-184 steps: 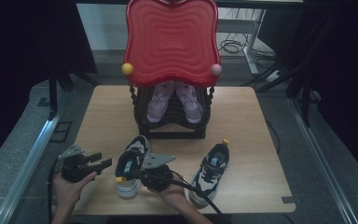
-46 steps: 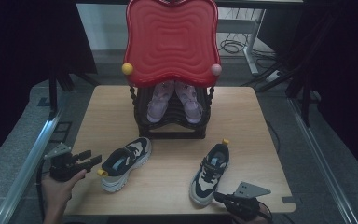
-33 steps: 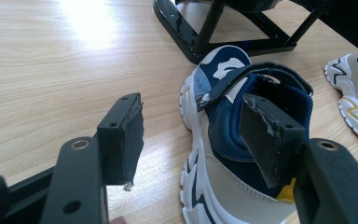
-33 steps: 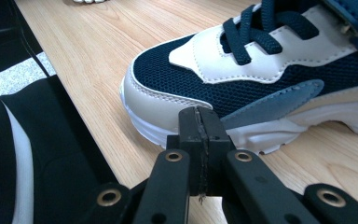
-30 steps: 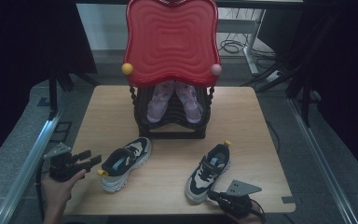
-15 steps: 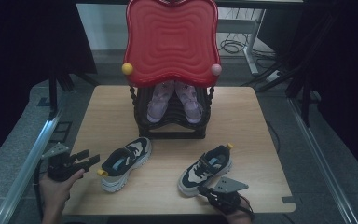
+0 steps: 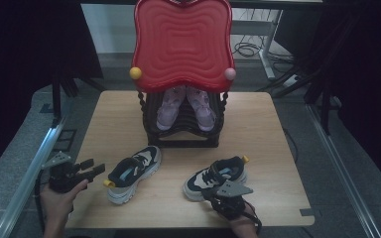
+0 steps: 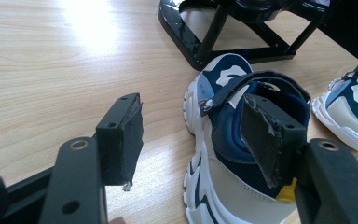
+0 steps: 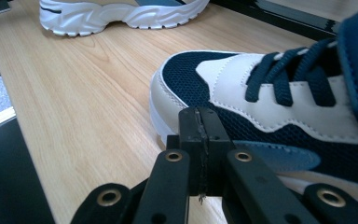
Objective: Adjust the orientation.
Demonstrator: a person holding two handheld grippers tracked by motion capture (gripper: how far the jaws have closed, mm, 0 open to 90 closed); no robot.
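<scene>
Two navy-and-white sneakers lie on the wooden table point(image 7: 273, 148). The left sneaker point(image 7: 131, 173) points toe-up toward the rack, and my left gripper point(image 7: 95, 167) stands open just left of its heel. In the left gripper view the jaws point(image 8: 193, 123) frame that sneaker point(image 8: 233, 154) without touching it. The right sneaker point(image 7: 216, 176) lies almost sideways, toe to the left. My right gripper point(image 7: 217, 191) is shut with nothing between its jaws. In the right gripper view its tips point(image 9: 200, 126) press against the side of this sneaker point(image 9: 261, 102).
A black shoe rack point(image 7: 183, 129) under a red wavy panel point(image 7: 182, 39) stands at the table's middle back, holding a pair of lilac shoes point(image 7: 186, 106). Its base point(image 8: 233, 32) lies just beyond the left sneaker. The table's front edge is close behind both hands.
The right gripper has slid left along the front edge, and the right sneaker has swung with it from pointing away to lying nearly sideways. The left gripper and left sneaker stayed put.
</scene>
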